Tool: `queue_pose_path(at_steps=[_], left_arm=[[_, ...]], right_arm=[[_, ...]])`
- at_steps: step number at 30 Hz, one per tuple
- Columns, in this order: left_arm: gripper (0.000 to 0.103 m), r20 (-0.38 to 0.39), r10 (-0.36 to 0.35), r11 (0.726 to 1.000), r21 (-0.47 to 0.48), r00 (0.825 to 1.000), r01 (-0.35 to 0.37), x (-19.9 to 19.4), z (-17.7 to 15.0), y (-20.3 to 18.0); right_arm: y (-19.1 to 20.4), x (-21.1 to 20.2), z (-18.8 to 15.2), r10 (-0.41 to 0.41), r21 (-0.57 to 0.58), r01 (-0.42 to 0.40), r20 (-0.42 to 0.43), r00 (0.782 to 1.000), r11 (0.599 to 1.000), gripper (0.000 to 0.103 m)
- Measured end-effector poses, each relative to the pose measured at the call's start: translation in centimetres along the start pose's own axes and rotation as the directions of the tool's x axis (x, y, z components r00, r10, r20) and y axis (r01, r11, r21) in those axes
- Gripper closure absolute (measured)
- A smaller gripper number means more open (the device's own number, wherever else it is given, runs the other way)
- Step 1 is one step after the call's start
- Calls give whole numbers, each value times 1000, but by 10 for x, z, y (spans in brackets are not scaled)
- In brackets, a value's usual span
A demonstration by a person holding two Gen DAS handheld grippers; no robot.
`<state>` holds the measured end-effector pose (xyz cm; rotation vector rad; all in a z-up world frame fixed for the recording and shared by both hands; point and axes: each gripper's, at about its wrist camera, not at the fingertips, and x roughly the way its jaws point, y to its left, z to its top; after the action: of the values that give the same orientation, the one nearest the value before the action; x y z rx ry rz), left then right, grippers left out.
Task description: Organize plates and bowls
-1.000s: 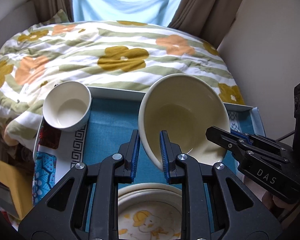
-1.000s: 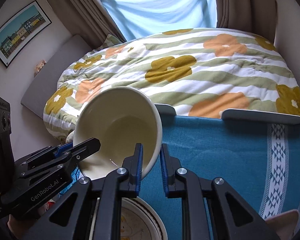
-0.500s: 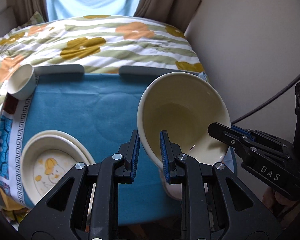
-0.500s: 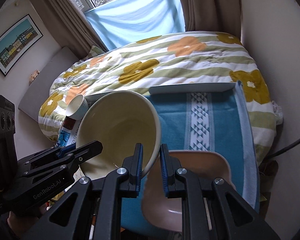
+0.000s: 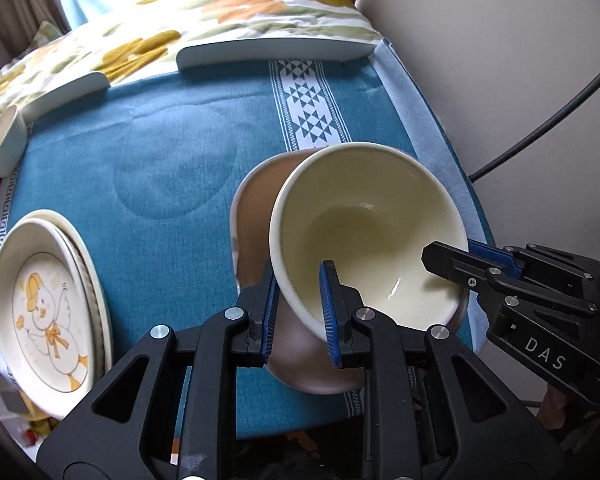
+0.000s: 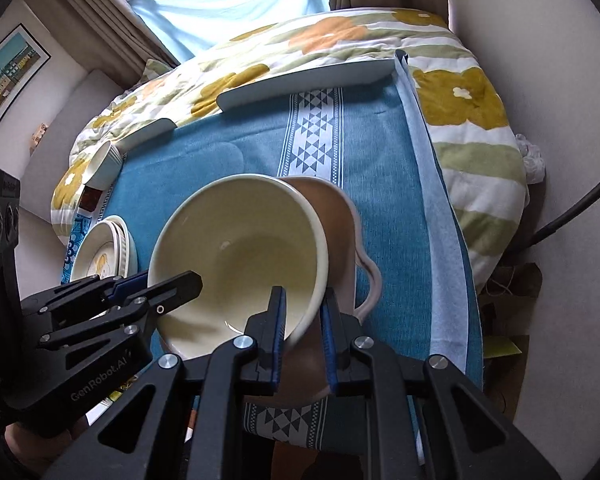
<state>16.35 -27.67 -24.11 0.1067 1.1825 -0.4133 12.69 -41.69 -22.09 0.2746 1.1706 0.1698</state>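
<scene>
A cream bowl (image 5: 364, 232) is held by both grippers, tilted, just above a larger tan bowl (image 5: 256, 216) on the blue tablecloth. My left gripper (image 5: 298, 304) is shut on the bowl's near rim. My right gripper (image 6: 302, 322) is shut on the opposite rim; it also shows in the left wrist view (image 5: 460, 264). In the right wrist view the cream bowl (image 6: 240, 248) sits over the tan bowl (image 6: 336, 216). A stack of plates with a duck picture (image 5: 44, 296) lies at the table's left. A small white cup (image 5: 0, 144) stands at the far left.
The table has a blue cloth (image 5: 160, 168) with a white patterned band (image 5: 304, 100) and a raised white back rim (image 5: 272, 50). A flowered duvet (image 6: 460, 92) lies behind and to the right. A wall (image 5: 500, 60) and a black cable (image 5: 540, 128) are on the right.
Both grippers have carried the cream bowl to the right and lowered it over the tan bowl. The plates and the cup now lie far to the left.
</scene>
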Motion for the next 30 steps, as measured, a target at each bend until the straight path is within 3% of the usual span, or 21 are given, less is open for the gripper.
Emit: queue_pose_path(at_steps=[10,30], left_arm=[[85,-25,88,994,65,996,-86,14,3,-7],[85,-16,159,977,144,987,-155,18,1,-15]], right_arm=[[2,9,-3,-32,-65,30,-33,999,997,88],[5,6,-6,-77,-84,73,-49,996,994,87]])
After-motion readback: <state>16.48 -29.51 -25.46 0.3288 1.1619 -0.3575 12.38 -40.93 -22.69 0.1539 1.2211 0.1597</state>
